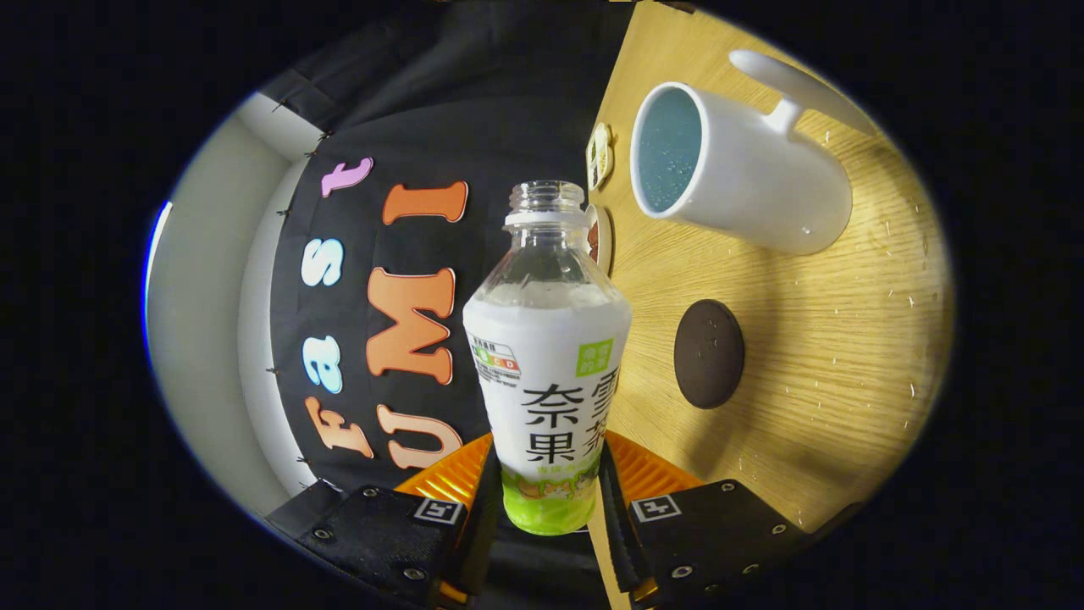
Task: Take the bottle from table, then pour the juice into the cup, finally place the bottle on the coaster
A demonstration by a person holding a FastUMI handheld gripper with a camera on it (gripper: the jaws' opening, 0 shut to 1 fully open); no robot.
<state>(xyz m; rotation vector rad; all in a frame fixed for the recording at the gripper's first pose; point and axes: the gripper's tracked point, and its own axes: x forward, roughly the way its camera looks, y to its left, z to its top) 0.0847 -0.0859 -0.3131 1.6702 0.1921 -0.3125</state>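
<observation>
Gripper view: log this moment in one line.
gripper shut on bottle | bottle uncapped, tipped | cup beyond | coaster bare

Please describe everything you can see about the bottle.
The bottle is clear plastic with an open threaded neck, no cap, and a white ring below the threads. A white label with green at the bottom wraps its body. It looks filled with pale content up to the shoulder. The tool is shut on its lower part, one finger on each side. The view is rolled, so the bottle appears tipped sideways relative to the table.
</observation>
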